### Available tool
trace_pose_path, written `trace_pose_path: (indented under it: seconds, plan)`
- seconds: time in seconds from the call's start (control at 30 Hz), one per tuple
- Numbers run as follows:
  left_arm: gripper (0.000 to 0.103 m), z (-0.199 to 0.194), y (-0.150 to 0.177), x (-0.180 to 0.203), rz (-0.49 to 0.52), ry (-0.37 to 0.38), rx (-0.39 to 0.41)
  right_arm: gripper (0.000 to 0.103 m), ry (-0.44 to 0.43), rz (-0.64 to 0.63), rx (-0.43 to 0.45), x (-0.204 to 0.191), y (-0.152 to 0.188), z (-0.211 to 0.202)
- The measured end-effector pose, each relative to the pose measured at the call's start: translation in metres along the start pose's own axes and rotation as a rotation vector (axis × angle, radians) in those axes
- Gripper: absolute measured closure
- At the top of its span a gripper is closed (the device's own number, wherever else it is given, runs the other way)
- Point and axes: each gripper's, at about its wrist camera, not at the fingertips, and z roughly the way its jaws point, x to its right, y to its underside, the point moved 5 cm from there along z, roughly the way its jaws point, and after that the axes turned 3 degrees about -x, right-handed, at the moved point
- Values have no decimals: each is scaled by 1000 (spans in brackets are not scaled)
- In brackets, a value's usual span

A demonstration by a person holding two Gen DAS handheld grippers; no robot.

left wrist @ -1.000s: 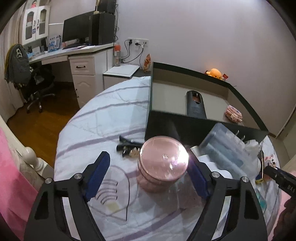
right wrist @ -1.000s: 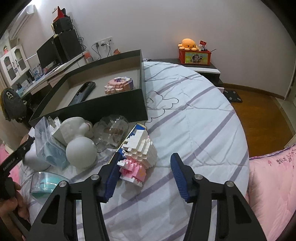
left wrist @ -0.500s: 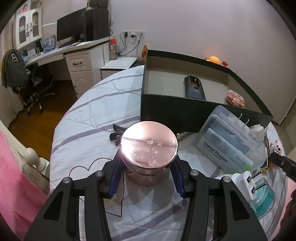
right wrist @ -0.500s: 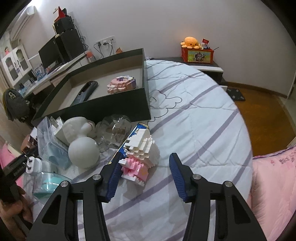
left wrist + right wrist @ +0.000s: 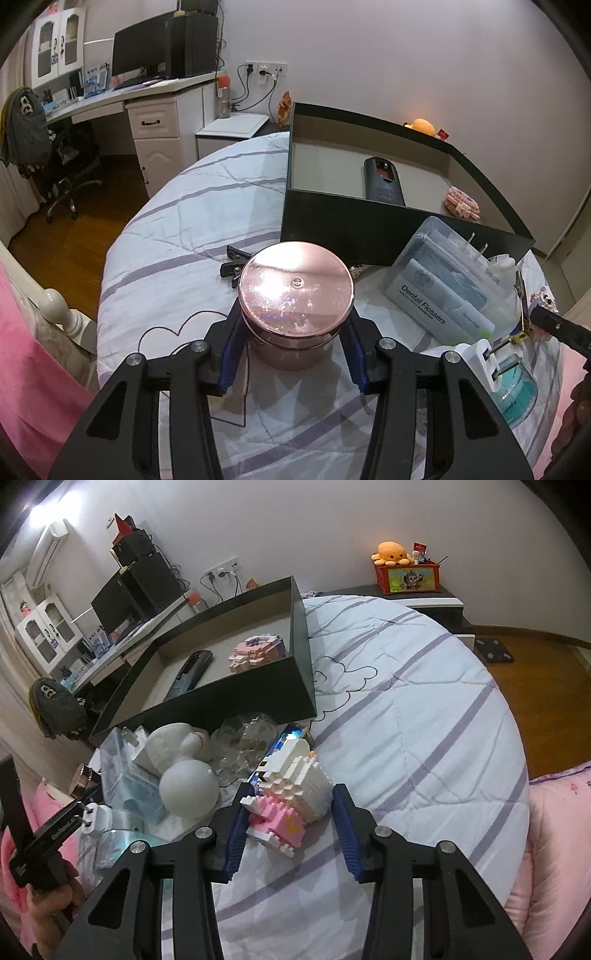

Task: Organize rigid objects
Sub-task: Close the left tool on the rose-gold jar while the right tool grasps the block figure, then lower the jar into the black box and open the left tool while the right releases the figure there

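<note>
**Two grips at once: the tin is taken, the brick figure almost**

My left tongs (image 5: 291, 354) are closed about halfway on the pink metal tin (image 5: 295, 302). Both blue pads press on its round wall, under the lid's rim. The tin sits on the striped quilt (image 5: 192, 229) directly between my fingers, and the black box (image 5: 369, 232) stands just ahead of it. I judge the tin is stiff and not heavy, but its wall is smooth and shiny, so it can slip or turn in the pads. I think it is best to hold it low on the body, not on the lid, because the lid may come off.

My right tongs (image 5: 288, 825) are closing around the white and pink brick figure (image 5: 291, 794). The left pad touches the pink part; the right pad stands just beside the white part and I cannot see that it presses. The figure lies on the quilt between the fingers, with the white bulb-shaped lamp (image 5: 188, 786) to the left. In my judgement the figure is light but fragile: the small bricks can break apart under a hard squeeze. I would take it across the wide white body, gently.
</note>
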Motion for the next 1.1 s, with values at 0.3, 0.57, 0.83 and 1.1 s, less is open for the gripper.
trace_pose_path:
  seconds: [0.3,0.57,0.83,1.1]
  plan:
    - [55,-24,-7,-4,4,-8,37,59,-39,-52,41,-27,-13,-20]
    - [55,-58,-47,7,38,3,124,59,-78,-147,99,-65,-45,-33]
    - [55,-59,-114,32,92,25,193,59,-86,-236,157,-96,-109,-28]
    - [55,9,-162,62,128,56,107,59,-66,-263,77,-101,-154,37]
